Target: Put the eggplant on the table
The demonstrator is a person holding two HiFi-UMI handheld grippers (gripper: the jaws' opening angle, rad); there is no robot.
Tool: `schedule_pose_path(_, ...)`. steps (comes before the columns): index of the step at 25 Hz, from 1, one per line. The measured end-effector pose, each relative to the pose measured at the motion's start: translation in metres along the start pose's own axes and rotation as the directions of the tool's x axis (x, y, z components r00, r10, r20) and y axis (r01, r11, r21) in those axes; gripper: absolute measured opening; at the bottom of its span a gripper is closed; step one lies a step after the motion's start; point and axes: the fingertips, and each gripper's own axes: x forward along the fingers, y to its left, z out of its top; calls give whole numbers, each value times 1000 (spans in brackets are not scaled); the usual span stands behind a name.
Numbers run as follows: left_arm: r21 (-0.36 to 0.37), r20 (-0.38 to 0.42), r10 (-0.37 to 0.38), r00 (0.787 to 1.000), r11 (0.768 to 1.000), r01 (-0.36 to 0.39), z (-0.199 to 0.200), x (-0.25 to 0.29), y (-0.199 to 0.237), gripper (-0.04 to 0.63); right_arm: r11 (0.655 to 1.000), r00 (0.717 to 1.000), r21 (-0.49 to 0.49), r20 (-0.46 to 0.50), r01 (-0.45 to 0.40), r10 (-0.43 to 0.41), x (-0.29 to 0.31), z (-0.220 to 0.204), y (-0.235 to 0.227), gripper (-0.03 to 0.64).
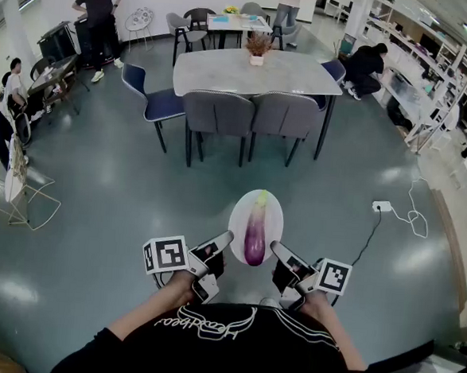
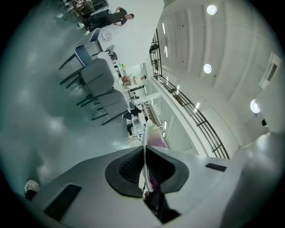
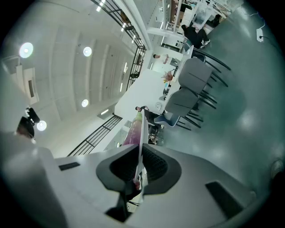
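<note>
Plate (image 1: 272, 215): white and oval, held in the air above the floor just in front of the person's chest, its long side running away from the person.
Eggplant (image 1: 255, 236): purple with a pale green stem end. It lies lengthwise along the middle of the plate, stem end at the plate's far edge, and it is not on the counter.
Left tongs (image 1: 228, 239): clenched on the plate's left rim. The left gripper view shows the thin white edge pinched between the two dark pads, with the purple of the eggplant beyond them.
Right tongs (image 1: 275, 247): clenched on the plate's right rim, opposite the left tongs. The right gripper view shows the plate edge-on between the pads.
Counter (image 1: 225, 73): grey-topped, well beyond the plate's far edge and apart from it.
Potted plant (image 1: 258, 47): stands on the counter, in line with the plate's long side.
Grey chairs (image 1: 218, 111): two side by side at the counter's near edge, between the plate and the counter.
Blue chair (image 1: 155, 99): at the counter's left end, far from the plate and to its left.
Floor (image 1: 97, 204): glossy grey-green, spread out below the plate.
Power strip (image 1: 382, 206): white with a trailing cable, on the floor well to the right of the plate.
</note>
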Motion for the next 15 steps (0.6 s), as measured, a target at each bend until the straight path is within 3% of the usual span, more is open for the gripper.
schedule_pose_path(15, 14, -10, -6, 1000, 1000, 6, 4, -21, 0, 21, 999, 1000, -38, 15, 26, -25, 9, -17, 7, 31)
